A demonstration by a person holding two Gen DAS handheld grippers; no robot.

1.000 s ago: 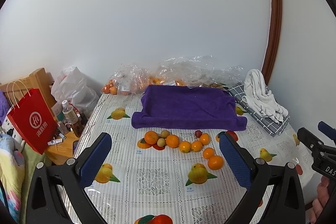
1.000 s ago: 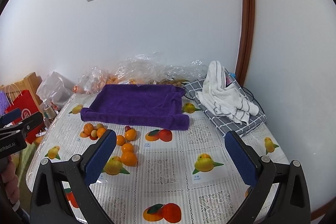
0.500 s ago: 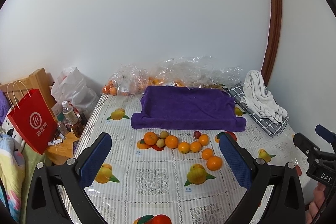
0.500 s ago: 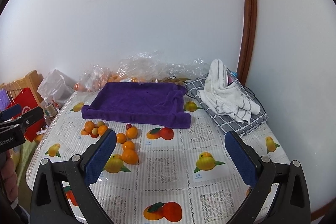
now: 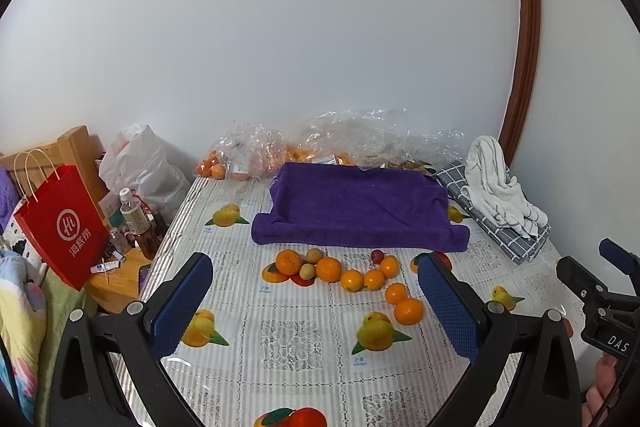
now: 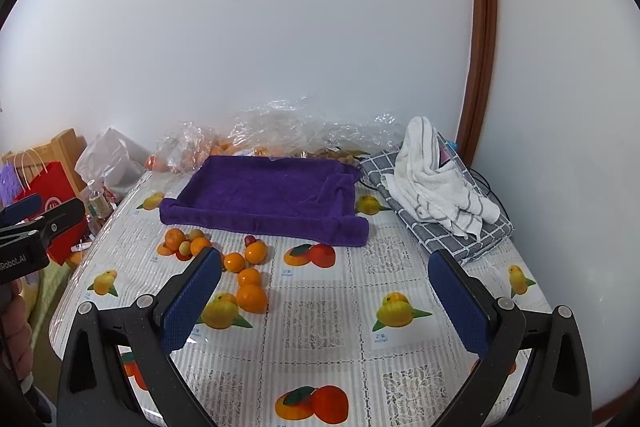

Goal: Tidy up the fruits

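Both grippers, left gripper (image 5: 316,303) and right gripper (image 6: 324,299), hang released above the tablecloth (image 5: 288,339); loose oranges (image 5: 328,269) lie just before the purple towel tray (image 5: 356,207).

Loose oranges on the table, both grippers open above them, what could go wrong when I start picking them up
The oranges lie touching in a tight row beside small fruits, so the left gripper may nudge neighbours and set them rolling on the smooth tablecloth. The nearest orange sits toward the table's left edge and might roll off. The right gripper hangs over bare cloth.
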